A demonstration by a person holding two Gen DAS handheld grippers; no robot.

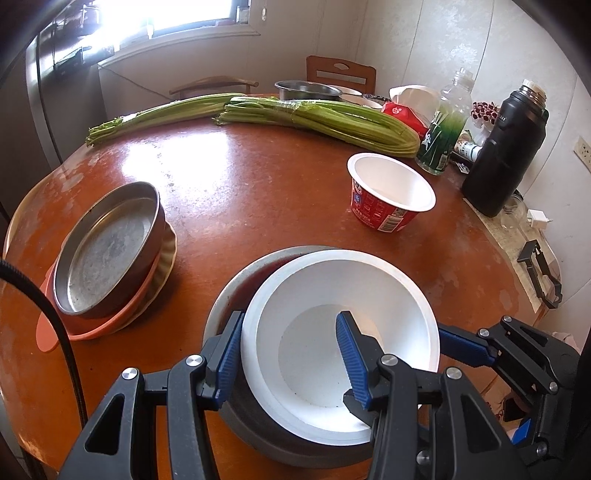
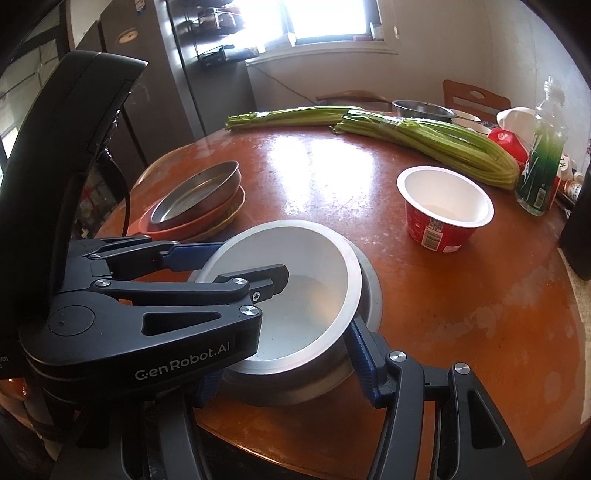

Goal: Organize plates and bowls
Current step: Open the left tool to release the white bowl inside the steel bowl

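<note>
Nesting step: white bowl (image 1: 340,343) in left gripper (image 1: 291,354) (clamped on rim) into metal bowl (image 1: 236,291), held by right gripper (image 2: 284,369); lower, release.

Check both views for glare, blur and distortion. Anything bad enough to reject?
Left wrist view: window blown out, glare patch on the table, edges bent by the fisheye. Right wrist view: same blown-out window, table sheen, dark corners. Both sharp; bowls readable.
</note>
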